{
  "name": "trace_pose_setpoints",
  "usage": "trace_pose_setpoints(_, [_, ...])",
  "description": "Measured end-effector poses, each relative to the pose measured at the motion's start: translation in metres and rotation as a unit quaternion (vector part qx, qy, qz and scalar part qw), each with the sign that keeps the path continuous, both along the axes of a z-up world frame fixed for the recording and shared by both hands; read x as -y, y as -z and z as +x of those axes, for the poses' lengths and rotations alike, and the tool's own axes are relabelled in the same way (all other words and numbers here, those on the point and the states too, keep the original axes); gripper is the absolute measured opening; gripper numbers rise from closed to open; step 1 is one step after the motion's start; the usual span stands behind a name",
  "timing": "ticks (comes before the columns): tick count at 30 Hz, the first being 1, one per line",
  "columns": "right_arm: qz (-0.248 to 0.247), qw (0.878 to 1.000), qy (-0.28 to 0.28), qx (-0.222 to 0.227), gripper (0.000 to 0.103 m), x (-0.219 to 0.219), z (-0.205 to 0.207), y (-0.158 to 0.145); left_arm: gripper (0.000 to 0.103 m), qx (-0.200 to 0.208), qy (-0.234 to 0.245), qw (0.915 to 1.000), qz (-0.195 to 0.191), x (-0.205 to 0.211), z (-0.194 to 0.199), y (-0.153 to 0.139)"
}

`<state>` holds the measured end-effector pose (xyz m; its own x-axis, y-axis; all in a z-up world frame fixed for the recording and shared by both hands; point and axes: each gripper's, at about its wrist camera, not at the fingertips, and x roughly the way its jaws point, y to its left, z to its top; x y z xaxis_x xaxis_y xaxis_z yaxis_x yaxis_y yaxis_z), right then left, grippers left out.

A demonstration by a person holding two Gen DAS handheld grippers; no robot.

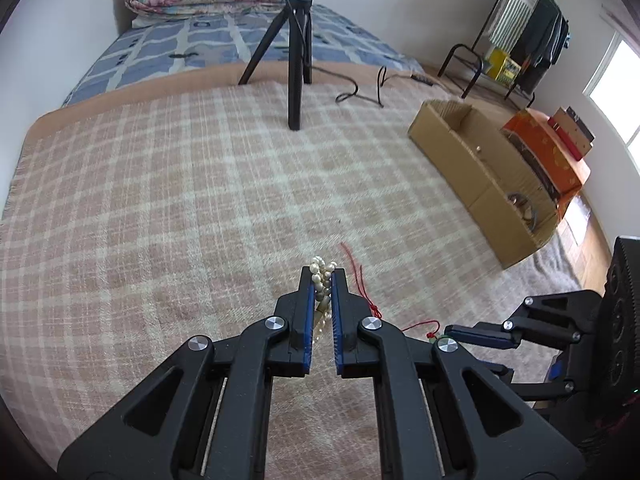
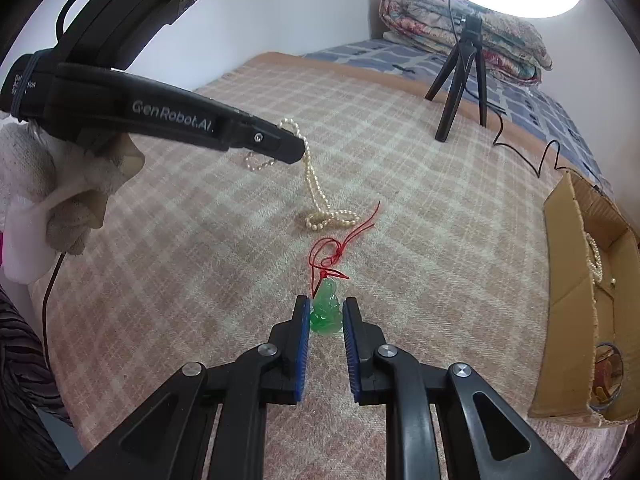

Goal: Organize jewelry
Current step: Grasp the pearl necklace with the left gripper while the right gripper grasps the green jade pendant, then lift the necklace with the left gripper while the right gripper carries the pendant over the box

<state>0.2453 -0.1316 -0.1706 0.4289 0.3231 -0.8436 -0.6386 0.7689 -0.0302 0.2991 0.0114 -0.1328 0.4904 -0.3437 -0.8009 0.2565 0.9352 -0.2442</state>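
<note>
Hanging pearl necklace [image 2: 311,178] (near-vertical), pendant [image 2: 327,312] upright

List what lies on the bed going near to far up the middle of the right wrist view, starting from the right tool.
Right tool → green jade pendant between its pads → red cord → pearl necklace → black tripod → folded floral quilt.
</note>
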Motion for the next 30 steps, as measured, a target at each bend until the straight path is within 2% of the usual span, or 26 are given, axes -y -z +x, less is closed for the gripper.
trace_pose_setpoints(17, [0.040, 0.998, 0.018, 0.050, 0.015, 0.022, -0.013, -0.049, 0.005, 0.056, -0.007, 0.9971, -0.052, -0.003, -0.014, -0.055])
trace_pose_setpoints(30, [0.091, 0.990, 0.045, 0.100, 0.015, 0.061, -0.031, -0.103, 0.005, 0.087, 0.012, 0.9931, -0.078, 0.021, -0.016, -0.086])
